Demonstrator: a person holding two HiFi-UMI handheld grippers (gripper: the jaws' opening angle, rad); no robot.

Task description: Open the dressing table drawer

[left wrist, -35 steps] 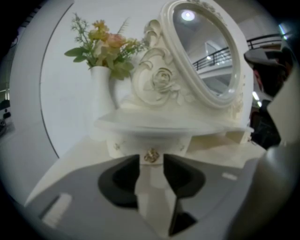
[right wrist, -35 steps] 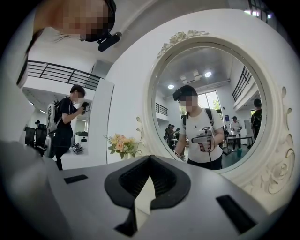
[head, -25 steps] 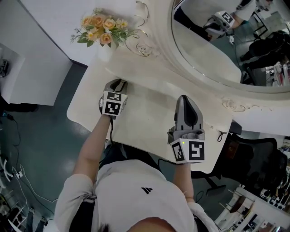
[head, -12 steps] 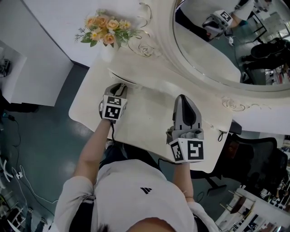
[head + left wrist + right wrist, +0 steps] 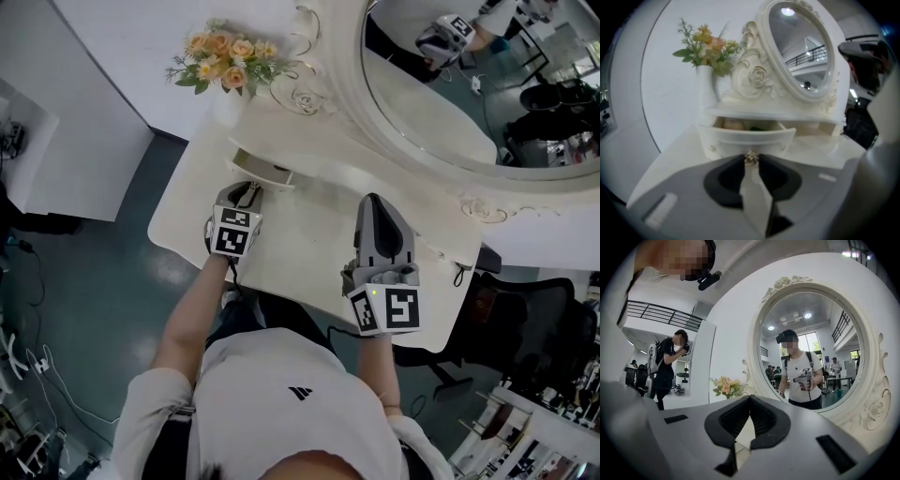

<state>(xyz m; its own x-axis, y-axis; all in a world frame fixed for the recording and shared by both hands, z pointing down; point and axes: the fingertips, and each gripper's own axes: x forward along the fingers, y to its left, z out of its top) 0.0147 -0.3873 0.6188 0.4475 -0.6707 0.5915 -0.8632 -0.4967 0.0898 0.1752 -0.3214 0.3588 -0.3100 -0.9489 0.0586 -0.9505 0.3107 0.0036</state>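
The drawer (image 5: 745,138) sits under the mirror's (image 5: 811,348) ledge, left of centre in the left gripper view, and is already drawn partly out. Its small ornate knob (image 5: 751,157) is pinched between the tips of the left claw (image 5: 751,164). The claw is aimed slightly downward along the line of pull, probably so that the drawer slides straight and does not jam.

The right claw (image 5: 748,399) is pressed together on nothing and held level over the right part of the surface (image 5: 309,234). It is judged to be parked there, well apart from the drawer, since one claw is enough for this pull.

The pinch on the knob is shown only by the left gripper view, as are some blurred things in the drawer that cannot be identified. In the head view the knob is hidden by the gripper's body, but the spacing of both claws and the flowers (image 5: 225,61) at upper left are laid out. The right gripper view shows the mirror and none of the drawer.
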